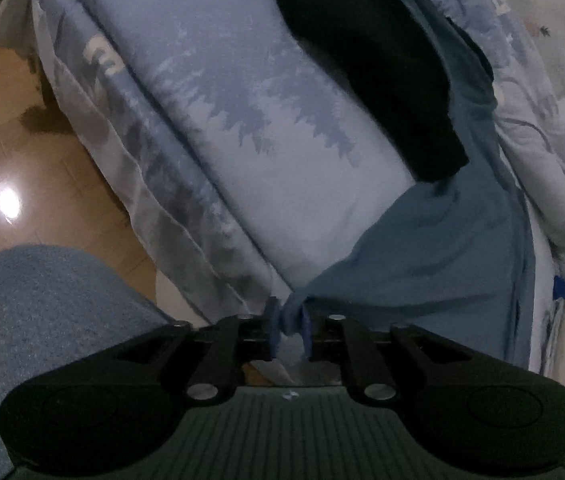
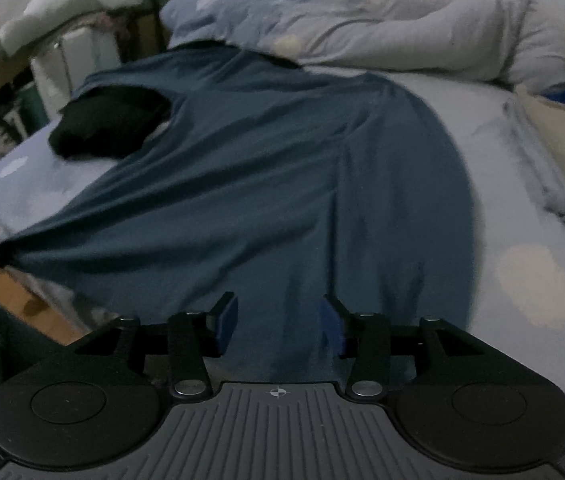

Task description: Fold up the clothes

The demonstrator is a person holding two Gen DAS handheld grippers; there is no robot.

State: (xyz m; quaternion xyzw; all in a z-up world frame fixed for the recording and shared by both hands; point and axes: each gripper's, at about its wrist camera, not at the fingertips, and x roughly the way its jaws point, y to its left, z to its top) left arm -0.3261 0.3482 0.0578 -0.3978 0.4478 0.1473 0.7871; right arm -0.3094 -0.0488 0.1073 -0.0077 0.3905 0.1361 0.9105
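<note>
Pale blue bedding printed with trees covers the bed (image 1: pixel 266 92), and on it lies a dark teal garment (image 2: pixel 266 184), spread wide across the mattress with soft wrinkles running toward its near edge. One corner of that garment is bunched and clenched between the blue pads of the left claw (image 1: pixel 288 326) at the bed's edge, the cloth drawn up from there in a taut fold. The right claw (image 2: pixel 278 326) hangs released over the near hem of the same garment, its two fingers well apart with cloth showing between them. A black piece of clothing (image 2: pixel 108 126) lies on the far left part of the garment, overlapping onto the sheet. Beyond the garment a rumpled duvet (image 2: pixel 382 36) is heaped along the far side of the bed. Beside the bed the glossy brown floor (image 1: pixel 22 168) reflects a light, and a person's leg in blue fabric (image 1: pixel 42 312) shows near the left claw.
</note>
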